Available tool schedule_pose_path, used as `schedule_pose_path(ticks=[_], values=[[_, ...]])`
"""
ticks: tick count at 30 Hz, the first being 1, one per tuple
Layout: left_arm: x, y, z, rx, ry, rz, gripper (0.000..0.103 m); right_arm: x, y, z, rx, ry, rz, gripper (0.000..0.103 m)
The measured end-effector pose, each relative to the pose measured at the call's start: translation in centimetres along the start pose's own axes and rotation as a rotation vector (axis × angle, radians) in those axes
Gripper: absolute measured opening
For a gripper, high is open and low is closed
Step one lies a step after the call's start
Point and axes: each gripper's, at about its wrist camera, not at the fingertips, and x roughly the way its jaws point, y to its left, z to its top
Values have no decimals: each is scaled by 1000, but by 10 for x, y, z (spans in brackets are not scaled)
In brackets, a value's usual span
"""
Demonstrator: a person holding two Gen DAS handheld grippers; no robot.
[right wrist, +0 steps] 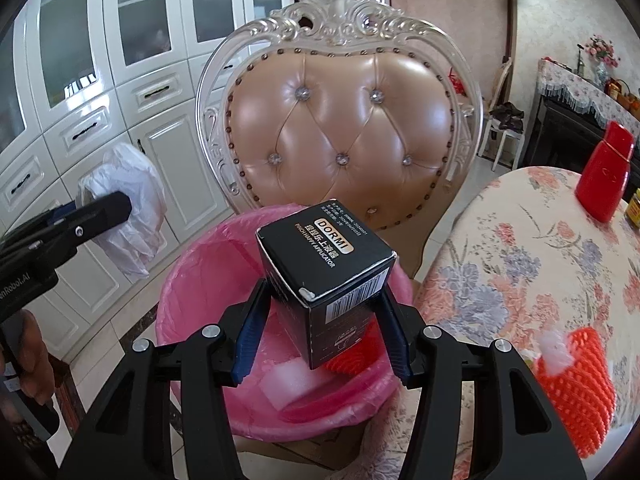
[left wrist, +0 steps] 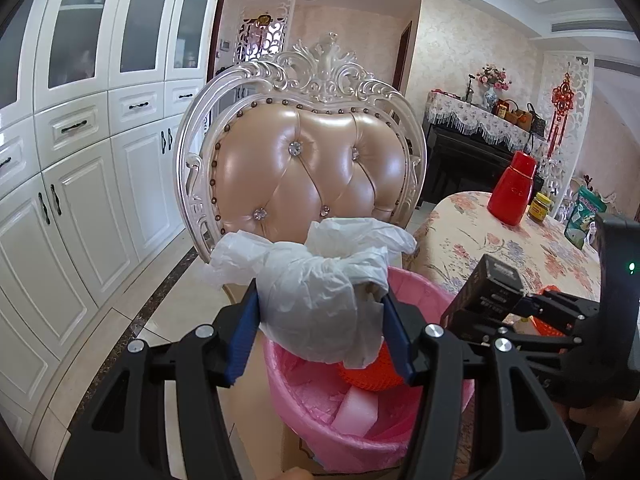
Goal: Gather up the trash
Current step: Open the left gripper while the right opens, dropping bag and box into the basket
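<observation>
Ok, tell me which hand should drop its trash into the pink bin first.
Probably the right: its black box hangs directly above the pink bin's opening, while the left's white plastic bag sits off beyond the rim in the right wrist view.

Tufted chair before white cabinets, tiled floor.

A crumpled white bag hangs between the left gripper's blue pads, over the far rim of the pink-lined bin. A black box marked DORMI, tilted with one corner toward the camera, sits clamped in the right gripper above the bin. Inside the bin lie a white foam block and red netting. More red netting lies on the counter, at the right.
</observation>
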Motion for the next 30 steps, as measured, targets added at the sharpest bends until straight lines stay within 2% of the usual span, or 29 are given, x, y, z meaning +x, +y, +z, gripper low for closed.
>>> schedule_pose_path(ticks=[4,7,15,18,19,20,30], values=[[3,2,1,-4,3,1,55,5,-2,1,3,6,-7,54],[6,3,2,-7,7,0,55,5,-3,0,-6,5,-22,66],[21,-5,2,6,24,-16,58,-10,-17,-3,14,-21,-56,66],[26,-10,4,15,29,-33,66,-16,-26,-5,30,-28,-68,66],[28,-12,5,16,29,-38,75,-18,-29,-5,38,-32,-71,67],[29,-14,6,18,28,-44,76,-21,-31,-6,44,-36,-74,67],[30,-30,5,32,34,-51,76,-45,-48,-16,72,-66,-94,67]])
